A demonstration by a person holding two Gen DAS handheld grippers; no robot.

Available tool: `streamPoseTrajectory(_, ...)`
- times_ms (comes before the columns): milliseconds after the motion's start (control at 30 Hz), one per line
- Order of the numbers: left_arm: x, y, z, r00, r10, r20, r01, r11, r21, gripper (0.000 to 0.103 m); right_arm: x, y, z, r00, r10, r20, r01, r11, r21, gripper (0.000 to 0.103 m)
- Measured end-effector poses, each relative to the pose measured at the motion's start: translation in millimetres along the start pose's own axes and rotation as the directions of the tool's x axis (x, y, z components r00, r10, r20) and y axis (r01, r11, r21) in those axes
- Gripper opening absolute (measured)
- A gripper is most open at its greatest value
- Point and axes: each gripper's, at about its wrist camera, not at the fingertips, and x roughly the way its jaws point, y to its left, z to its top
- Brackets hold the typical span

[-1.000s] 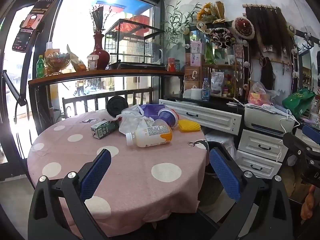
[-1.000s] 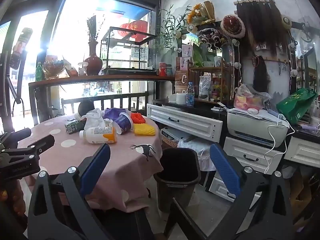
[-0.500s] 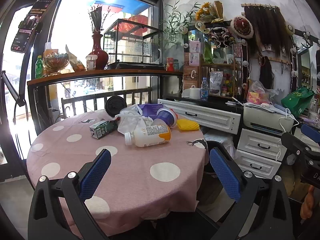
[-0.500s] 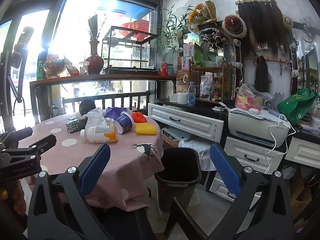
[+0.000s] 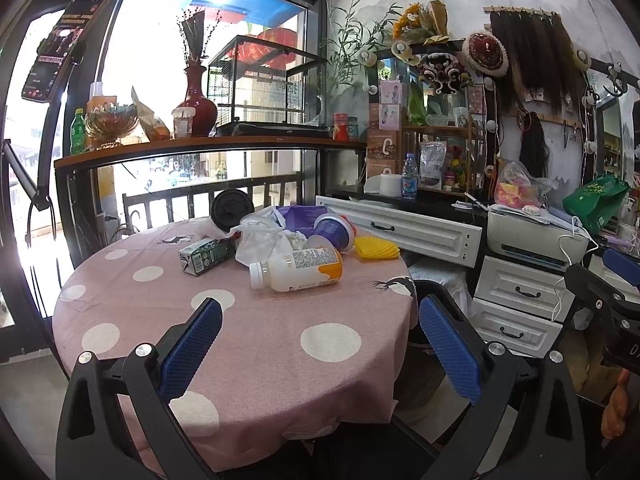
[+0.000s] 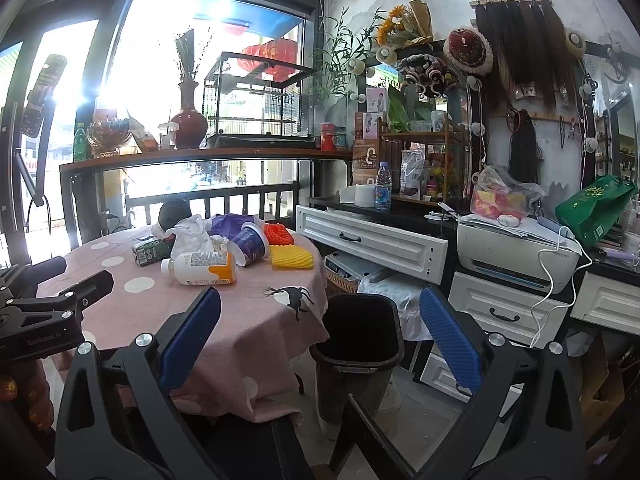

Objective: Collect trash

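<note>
Currently the left hand-held gripper is spread wide and holds nothing, hovering over the near edge of the round bench, which is covered by a pink cloth with white dots. The right hand-held gripper is likewise spread wide and holds nothing, positioned beside the bench above the black trash bin, which stands on the floor at the bench's 3 o'clock side, just beside the hanging cloth. The trash lies clustered at the bench's 12 o'clock region, well apart from both sets of fingers. Count: one white bottle with an orange label, lying on its side nearest the left hand-held gripper; one green carton at the bottle's 10 o'clock; one crumpled white plastic bag touching both; one purple cup tipped on its side at the bottle's 1 o'clock; one purple bag behind the cup; one yellow foam net at the bottle's 3 o'clock; one red-orange foam net behind the yellow one in the right wrist view; one black round object at the far rim. Printing on the bottle and carton is too small to read. Nothing lies between the left hand-held gripper and the bottle. White drawer units and one white printer stand behind the bin at its 1 o'clock. In the right wrist view the left unit's body reads "GenRobot.AI".
</note>
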Motion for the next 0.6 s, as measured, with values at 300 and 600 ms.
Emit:
streamPoseTrajectory(300, 1.2, 0.6, -1.3, 1.000, 0.000, -0.002, 0.000, 1.000, 0.000, 0.098, 0.9, -0.7, -2.1, 1.000, 0.000, 0.002, 0.000, 1.000, 0.008, 0.098)
streamPoseTrajectory(600, 2.2, 0.9, -2.6, 1.000, 0.000, -0.005, 0.000, 1.000, 0.001, 0.098, -0.1, -1.1, -2.8, 1.000, 0.001, 0.003, -0.001, 1.000, 0.012, 0.098)
